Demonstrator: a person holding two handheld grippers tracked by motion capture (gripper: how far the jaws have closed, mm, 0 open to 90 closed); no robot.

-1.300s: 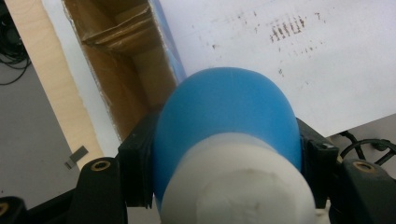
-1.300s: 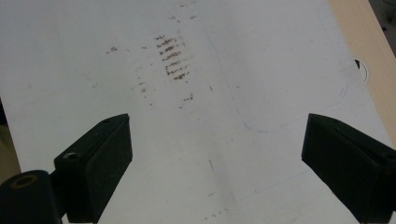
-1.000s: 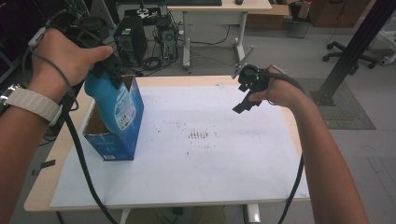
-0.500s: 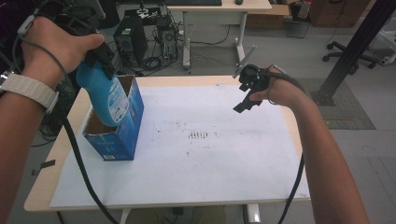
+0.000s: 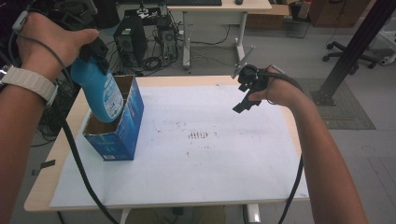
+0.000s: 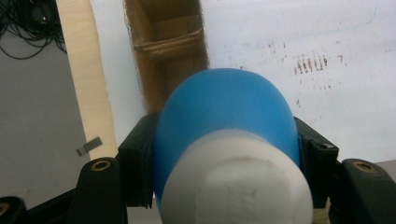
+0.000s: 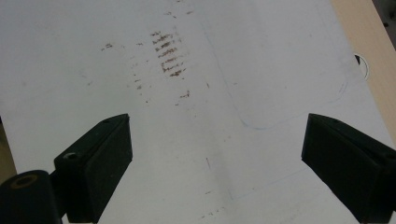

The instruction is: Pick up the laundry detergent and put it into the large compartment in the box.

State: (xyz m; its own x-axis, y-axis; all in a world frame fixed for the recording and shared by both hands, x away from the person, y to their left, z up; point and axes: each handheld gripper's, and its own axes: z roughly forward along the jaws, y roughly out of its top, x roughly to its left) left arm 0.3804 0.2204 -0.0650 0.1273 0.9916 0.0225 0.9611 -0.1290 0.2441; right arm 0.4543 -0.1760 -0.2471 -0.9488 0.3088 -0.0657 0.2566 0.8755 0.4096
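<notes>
A blue bottle [image 5: 100, 93] with a white cap [image 6: 236, 184] hangs tilted over an open blue cardboard box [image 5: 119, 135] at the table's left; its lower end dips into the box mouth. My left gripper [image 5: 93, 51] is shut on the bottle near its top, and in the left gripper view both black jaws press the blue bottle [image 6: 226, 112] from either side, with the box's brown inside [image 6: 170, 46] beyond. My right gripper [image 5: 245, 98] hovers over the table's right part, open with nothing between its jaws, above the white sheet [image 7: 196, 116].
A white sheet [image 5: 201, 177] with brown smudges [image 5: 198, 135] covers most of the wooden table [image 5: 46, 186]. Beyond the far edge stand a computer tower [image 5: 128, 39], cables and another desk [image 5: 219, 7]. A black post [image 5: 350, 51] rises at the right.
My left hand has carried the bottle a little up and toward the far left, drawing it higher out of the box. The right gripper has stayed in place.
</notes>
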